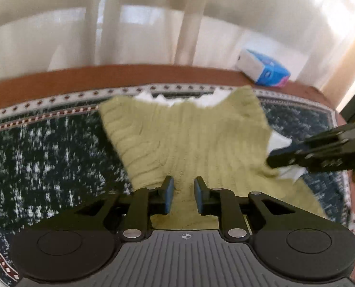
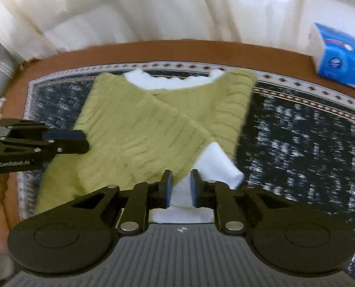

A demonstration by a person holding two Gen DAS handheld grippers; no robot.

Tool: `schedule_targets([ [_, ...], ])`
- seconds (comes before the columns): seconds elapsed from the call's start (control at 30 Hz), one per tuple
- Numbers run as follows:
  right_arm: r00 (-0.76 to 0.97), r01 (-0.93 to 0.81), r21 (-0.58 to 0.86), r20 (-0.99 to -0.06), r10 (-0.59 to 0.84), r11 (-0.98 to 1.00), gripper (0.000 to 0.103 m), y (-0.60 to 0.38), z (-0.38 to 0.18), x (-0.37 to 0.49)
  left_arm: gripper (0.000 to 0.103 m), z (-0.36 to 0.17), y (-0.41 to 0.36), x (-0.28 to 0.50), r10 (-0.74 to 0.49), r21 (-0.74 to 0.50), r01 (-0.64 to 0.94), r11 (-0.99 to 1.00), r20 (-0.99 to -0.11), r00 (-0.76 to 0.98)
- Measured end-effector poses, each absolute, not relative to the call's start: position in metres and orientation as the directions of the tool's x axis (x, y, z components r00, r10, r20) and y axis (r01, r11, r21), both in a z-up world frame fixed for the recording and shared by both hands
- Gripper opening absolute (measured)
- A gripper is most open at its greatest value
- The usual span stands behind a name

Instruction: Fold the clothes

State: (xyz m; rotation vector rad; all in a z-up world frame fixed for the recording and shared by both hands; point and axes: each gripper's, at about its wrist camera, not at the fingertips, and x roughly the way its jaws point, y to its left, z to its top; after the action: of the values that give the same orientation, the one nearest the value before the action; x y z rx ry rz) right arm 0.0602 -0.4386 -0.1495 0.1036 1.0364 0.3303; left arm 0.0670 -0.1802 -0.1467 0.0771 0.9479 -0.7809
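A pale green ribbed sweater (image 2: 153,124) with a white scalloped collar (image 2: 168,81) lies flat on a dark patterned cloth (image 2: 297,143) that covers the brown table (image 2: 201,47). Its neckline points to the far edge of the table. 1 sleeve is folded diagonally across the body, and its white cuff (image 2: 215,165) lies near the lower right of the garment, just ahead of the right tongs.

The left tongs (image 1: 184,192) hang over the near hem of the sweater, tilted downward. Their blue pads (image 1: 169,196) stand apart with green knit showing in the gap, and nothing is pinched between them. In the right wrist view they come in from the left at the garment's edge.

The right tongs (image 2: 180,189) hover above the white fabric at the sweater's near edge. Their pads are also parted by a narrow gap, with white cloth below; they do not press on it. In the left wrist view they reach in from the right beside the white cuff.

A blue and white tissue pack (image 2: 340,59) stands on the bare table at the far right corner, well apart from the sweater. Cream curtains (image 2: 129,12) hang behind.
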Motion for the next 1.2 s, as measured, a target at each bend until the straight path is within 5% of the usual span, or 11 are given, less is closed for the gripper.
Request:
schedule_targets([
  [0.13, 0.483, -0.180, 0.270, -0.813, 0.324, 0.946, 0.016, -0.443, -0.141, 0.056, 0.038, -0.133, -0.177, 0.066, -0.566, -0.281, 0.606, 0.744, -0.747, 0.349],
  [0.23, 0.526, -0.185, 0.294, -0.776, 0.347, 0.938, 0.024, -0.447, -0.114, 0.035, 0.057, -0.108, -0.161, 0.052, -0.595, -0.307, 0.595, 0.743, -0.710, 0.376],
  [0.4, 0.542, -0.193, 0.353, -0.740, 0.399, 0.916, 0.034, -0.455, -0.079, -0.027, 0.061, -0.093, -0.123, 0.002, -0.624, -0.347, 0.599, 0.721, -0.701, 0.345],
  [0.8, 0.429, 0.031, 0.415, -0.827, 0.363, 0.909, 0.040, -0.464, -0.127, -0.168, 0.062, -0.133, -0.079, -0.104, -0.578, -0.402, 0.530, 0.747, -0.786, 0.217],
  [1.2, 0.370, 0.002, 0.461, -0.825, 0.428, 0.887, 0.040, -0.468, -0.156, -0.194, 0.064, -0.146, -0.088, -0.151, -0.546, -0.404, 0.510, 0.759, -0.822, 0.161],
])
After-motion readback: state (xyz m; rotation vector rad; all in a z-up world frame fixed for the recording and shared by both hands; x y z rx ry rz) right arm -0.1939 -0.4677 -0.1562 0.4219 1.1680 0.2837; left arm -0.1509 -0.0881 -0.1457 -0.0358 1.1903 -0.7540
